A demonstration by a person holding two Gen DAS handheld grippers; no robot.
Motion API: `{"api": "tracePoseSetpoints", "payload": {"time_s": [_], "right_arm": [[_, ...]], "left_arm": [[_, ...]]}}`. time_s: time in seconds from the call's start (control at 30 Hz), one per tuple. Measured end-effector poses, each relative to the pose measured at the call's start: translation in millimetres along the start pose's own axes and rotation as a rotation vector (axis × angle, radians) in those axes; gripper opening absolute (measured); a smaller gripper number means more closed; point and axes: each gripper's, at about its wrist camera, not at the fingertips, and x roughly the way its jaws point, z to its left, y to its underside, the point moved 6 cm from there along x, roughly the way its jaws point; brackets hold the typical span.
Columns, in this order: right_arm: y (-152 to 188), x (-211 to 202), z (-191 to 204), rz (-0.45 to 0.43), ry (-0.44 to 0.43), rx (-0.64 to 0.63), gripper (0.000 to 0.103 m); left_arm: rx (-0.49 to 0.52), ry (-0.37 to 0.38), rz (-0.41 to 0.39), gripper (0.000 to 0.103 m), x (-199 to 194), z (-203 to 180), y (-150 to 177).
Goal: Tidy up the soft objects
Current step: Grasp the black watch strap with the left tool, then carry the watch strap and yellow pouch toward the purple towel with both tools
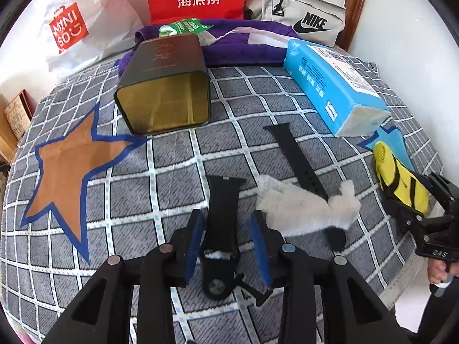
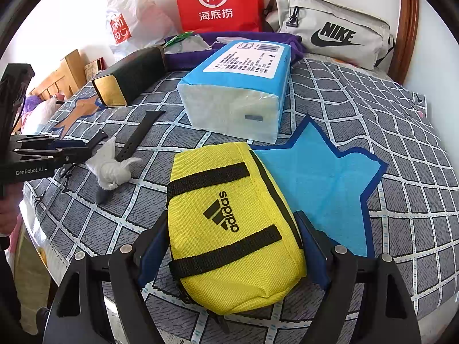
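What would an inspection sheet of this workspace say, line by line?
surface: checked cloth with orange star and blue star patches.
job's things: yellow pouch, short strap, long strap, white fluff, tissue pack.
clutter: dark tin on its side, purple towel.
grippers: left gripper open, fingers astride short strap; right gripper fingers against both sides of yellow pouch.
cables: nothing seen.
surroundings: red bag, grey Nike bag, white Miniso bag at the back.
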Motion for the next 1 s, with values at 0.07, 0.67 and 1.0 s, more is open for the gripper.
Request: {"api": "tracePoseSetpoints", "payload": {"time_s": [0.07, 0.67, 1.0], "right_arm": [[0.1, 0.0, -0.5, -0.001, -0.006, 0.005, 0.082], [-27.1, -43.3, -4.8, -0.050, -0.018, 0.069, 0.071], [-76.4, -74.6, 1.0, -0.125, -0.018, 0.038, 0.071]], "left_arm": [[0.023, -0.026, -0.023, 0.033, 2.0, -3.0, -1.5], [-0.081, 0.003, -0.089, 0.020, -47.1, -3.2, -21.3], [-0.095, 0.008, -0.152, 0.020, -76.2, 1.1, -58.4]]}}
